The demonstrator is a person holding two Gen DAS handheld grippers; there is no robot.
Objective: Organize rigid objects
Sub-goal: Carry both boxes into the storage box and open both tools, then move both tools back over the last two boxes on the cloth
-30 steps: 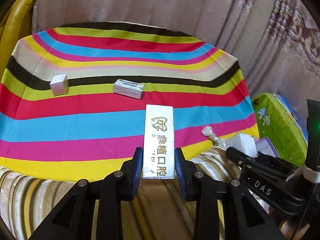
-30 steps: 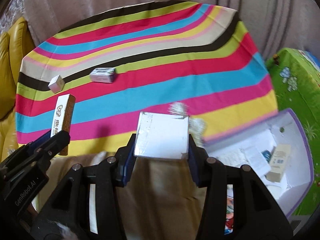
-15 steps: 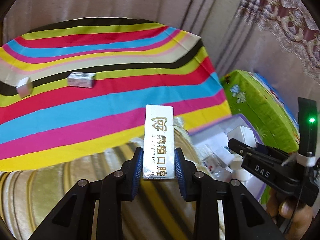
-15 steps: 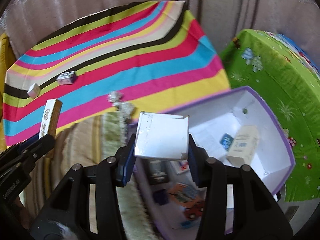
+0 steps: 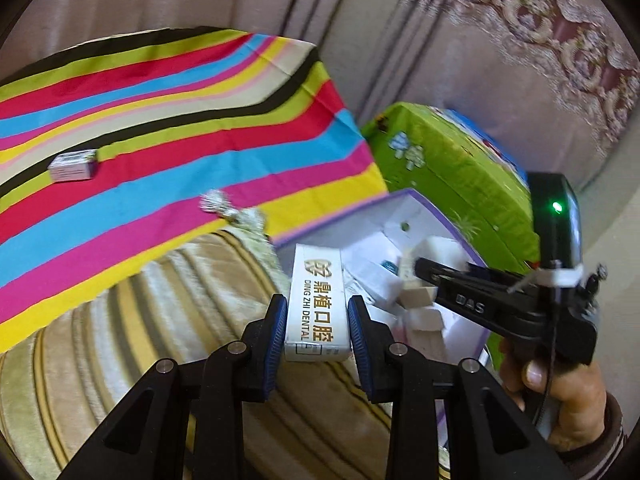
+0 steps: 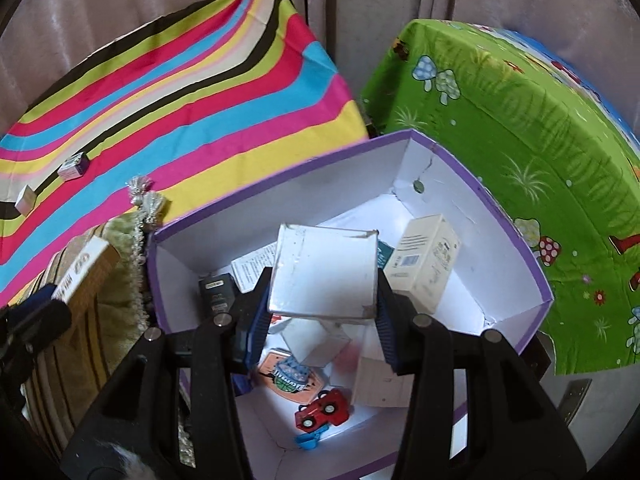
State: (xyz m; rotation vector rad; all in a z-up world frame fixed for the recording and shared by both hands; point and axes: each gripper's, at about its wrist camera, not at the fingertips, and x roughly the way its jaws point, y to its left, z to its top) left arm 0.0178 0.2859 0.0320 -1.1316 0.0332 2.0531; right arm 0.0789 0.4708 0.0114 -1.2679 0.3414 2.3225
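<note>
My left gripper (image 5: pixel 317 320) is shut on a long white dental box (image 5: pixel 316 300) with gold lettering, held over the striped sofa arm beside the purple-rimmed storage box (image 5: pixel 404 196). My right gripper (image 6: pixel 322 300) is shut on a white square box (image 6: pixel 324 272) and holds it above the open storage box (image 6: pixel 516 248). The left gripper with its dental box also shows in the right wrist view (image 6: pixel 80 272). Two small boxes stay on the striped cloth: a flat one (image 5: pixel 72 165) (image 6: pixel 73 166) and a white cube (image 6: pixel 26 199).
The storage box holds a cream carton (image 6: pixel 424 264), a red toy car (image 6: pixel 322 410), a dark pack (image 6: pixel 216 292) and other small items. A green patterned cover (image 6: pixel 520 120) lies to the right. A silver tassel (image 5: pixel 224 208) hangs at the cloth's edge. Curtains stand behind.
Both grippers have swung right, away from the striped cloth, with their boxes still held. The right gripper is now over the open storage box; the left is beside its rim.
</note>
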